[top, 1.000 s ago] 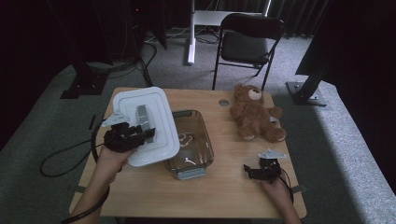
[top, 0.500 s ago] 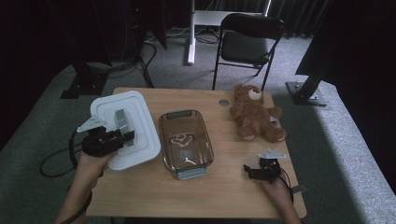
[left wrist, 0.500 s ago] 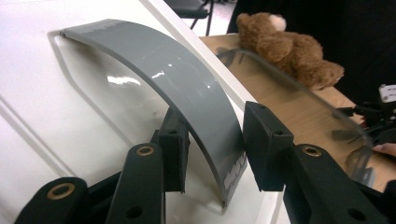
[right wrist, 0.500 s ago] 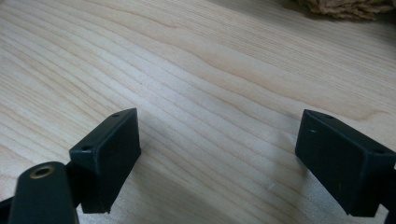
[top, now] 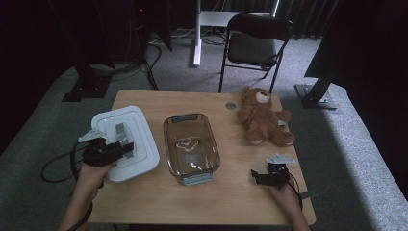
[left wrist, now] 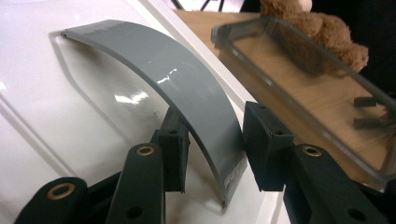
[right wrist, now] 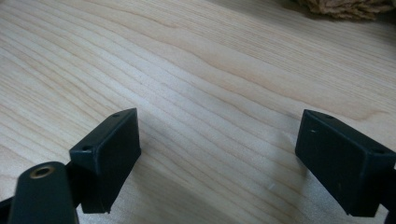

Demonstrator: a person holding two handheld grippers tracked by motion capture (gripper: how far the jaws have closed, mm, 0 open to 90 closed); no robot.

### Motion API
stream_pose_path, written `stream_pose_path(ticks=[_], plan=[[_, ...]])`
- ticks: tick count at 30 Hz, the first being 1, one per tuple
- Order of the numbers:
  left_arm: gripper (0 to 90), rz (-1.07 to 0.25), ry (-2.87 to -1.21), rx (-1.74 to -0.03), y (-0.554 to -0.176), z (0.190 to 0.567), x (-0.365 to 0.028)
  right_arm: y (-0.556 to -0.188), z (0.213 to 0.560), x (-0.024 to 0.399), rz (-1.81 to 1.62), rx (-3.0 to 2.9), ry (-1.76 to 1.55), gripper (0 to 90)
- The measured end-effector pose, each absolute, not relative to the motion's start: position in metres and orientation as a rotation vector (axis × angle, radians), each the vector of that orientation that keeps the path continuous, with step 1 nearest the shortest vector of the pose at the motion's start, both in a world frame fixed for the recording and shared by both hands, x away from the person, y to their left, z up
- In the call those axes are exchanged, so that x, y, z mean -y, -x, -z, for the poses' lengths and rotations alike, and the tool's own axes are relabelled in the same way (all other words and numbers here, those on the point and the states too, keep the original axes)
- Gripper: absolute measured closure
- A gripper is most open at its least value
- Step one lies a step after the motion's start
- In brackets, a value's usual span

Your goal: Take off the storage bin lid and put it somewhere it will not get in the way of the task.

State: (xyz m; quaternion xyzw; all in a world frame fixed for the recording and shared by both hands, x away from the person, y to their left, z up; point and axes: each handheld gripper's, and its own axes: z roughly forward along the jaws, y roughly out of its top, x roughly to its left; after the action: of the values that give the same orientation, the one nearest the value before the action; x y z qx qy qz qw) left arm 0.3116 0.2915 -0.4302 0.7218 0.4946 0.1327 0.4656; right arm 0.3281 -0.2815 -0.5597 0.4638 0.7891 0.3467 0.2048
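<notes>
Over the wooden counter, high view: left tool clenching grey handle of white rectangular plastic lid, beside one clear glass baking dish; one brown teddy bear.

Left gripper view: thin handle pinched, likely to slip or flex.

Right gripper view: right tool released, holding nothing.

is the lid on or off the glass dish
Off: the white lid lies left of the open glass dish, its handle in the left gripper.
</notes>
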Motion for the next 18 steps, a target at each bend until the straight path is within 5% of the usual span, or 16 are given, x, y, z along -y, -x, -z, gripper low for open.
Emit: stream_pose_path(ticks=[18], plan=[[62.8,-0.168,-1.835,-1.258,-0.344,0.498,-0.282,-0.328,0.560,0.282,-0.967,-2.200,-1.292,13.2]])
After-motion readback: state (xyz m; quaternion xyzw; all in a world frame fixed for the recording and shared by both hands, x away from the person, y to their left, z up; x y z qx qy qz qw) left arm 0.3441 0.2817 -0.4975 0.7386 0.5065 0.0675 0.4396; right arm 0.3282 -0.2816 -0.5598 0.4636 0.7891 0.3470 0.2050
